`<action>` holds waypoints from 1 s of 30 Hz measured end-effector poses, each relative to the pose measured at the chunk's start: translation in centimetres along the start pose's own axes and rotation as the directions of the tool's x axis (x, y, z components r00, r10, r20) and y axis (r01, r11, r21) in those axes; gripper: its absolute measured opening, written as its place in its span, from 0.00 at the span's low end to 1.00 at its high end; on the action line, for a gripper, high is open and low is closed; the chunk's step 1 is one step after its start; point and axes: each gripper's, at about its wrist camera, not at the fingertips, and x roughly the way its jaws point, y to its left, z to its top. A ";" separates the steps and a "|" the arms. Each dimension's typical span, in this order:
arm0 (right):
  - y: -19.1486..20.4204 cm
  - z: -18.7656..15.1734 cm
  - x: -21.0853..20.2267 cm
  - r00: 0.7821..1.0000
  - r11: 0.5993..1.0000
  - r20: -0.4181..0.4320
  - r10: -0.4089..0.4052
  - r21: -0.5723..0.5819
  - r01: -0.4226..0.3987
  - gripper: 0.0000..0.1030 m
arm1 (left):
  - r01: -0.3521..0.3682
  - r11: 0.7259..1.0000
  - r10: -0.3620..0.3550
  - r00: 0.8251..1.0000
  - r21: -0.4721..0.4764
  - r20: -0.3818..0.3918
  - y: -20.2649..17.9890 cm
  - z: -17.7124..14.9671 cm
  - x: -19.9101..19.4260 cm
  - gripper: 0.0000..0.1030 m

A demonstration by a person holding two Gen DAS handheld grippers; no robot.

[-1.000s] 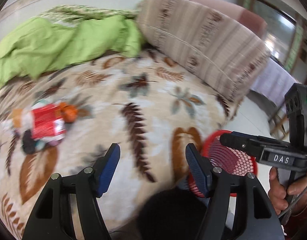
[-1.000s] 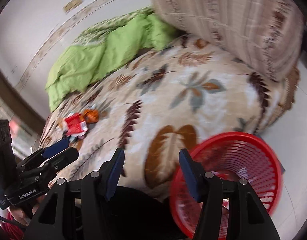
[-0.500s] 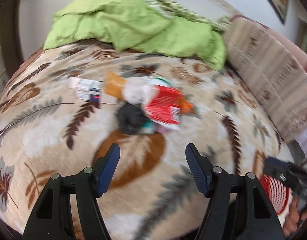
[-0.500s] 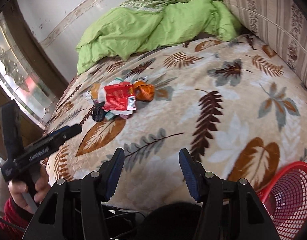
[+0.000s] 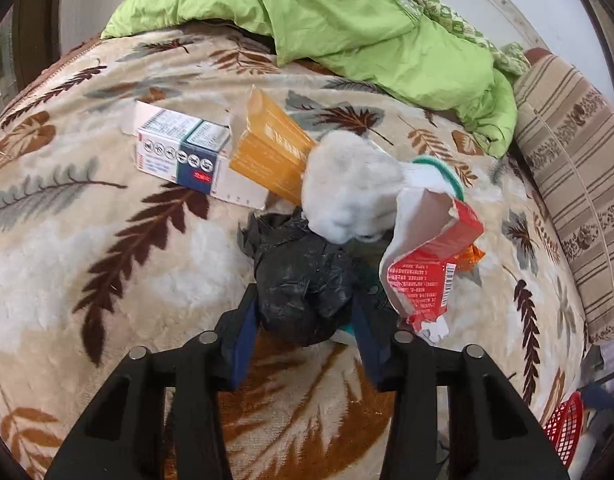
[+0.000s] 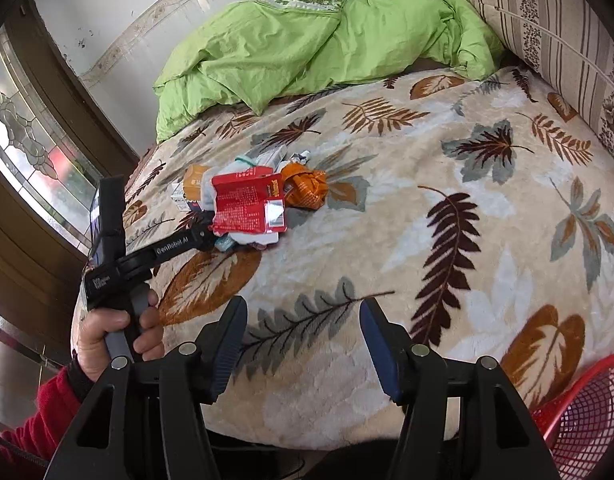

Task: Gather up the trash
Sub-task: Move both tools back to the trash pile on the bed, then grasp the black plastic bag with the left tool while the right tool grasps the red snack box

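A pile of trash lies on the leaf-patterned bed blanket [image 5: 87,240]: a crumpled black plastic bag [image 5: 303,280], a torn red packet [image 5: 423,276], a white wad [image 5: 347,188], an orange box [image 5: 271,152], a white and blue box [image 5: 179,152]. My left gripper [image 5: 303,316] is open, its jaws on either side of the black bag. In the right wrist view the pile shows with the red packet [image 6: 247,208] and a crumpled orange wrapper [image 6: 307,184]; the left gripper [image 6: 205,236] reaches into it. My right gripper [image 6: 303,344] is open and empty above the blanket's near edge.
A red mesh basket [image 6: 583,412] stands on the floor at the bed's near right corner; it also shows in the left wrist view [image 5: 563,428]. A green quilt [image 6: 307,44] is heaped at the far end. A striped cushion [image 6: 563,36] lies along the right.
My left gripper has swung from the basket side to the trash pile and closed in around the black bag. My right gripper has turned from the basket toward the bed.
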 end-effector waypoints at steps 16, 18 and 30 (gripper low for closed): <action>1.7 9.3 11.6 0.998 0.998 -0.039 0.047 -0.050 -0.049 0.61 | -0.070 0.998 0.070 0.993 -0.006 0.097 2.9 -4.9 -7.1 0.41; 1.1 8.9 12.6 0.997 0.999 -0.060 0.047 -0.026 -0.048 0.63 | -0.060 0.998 0.061 0.995 -0.020 0.081 3.3 -4.9 -6.6 0.41; 0.2 5.1 14.3 0.965 0.981 -0.178 0.194 0.053 -0.188 0.64 | -0.048 0.998 0.052 0.995 -0.046 0.085 3.9 -4.6 -5.9 0.41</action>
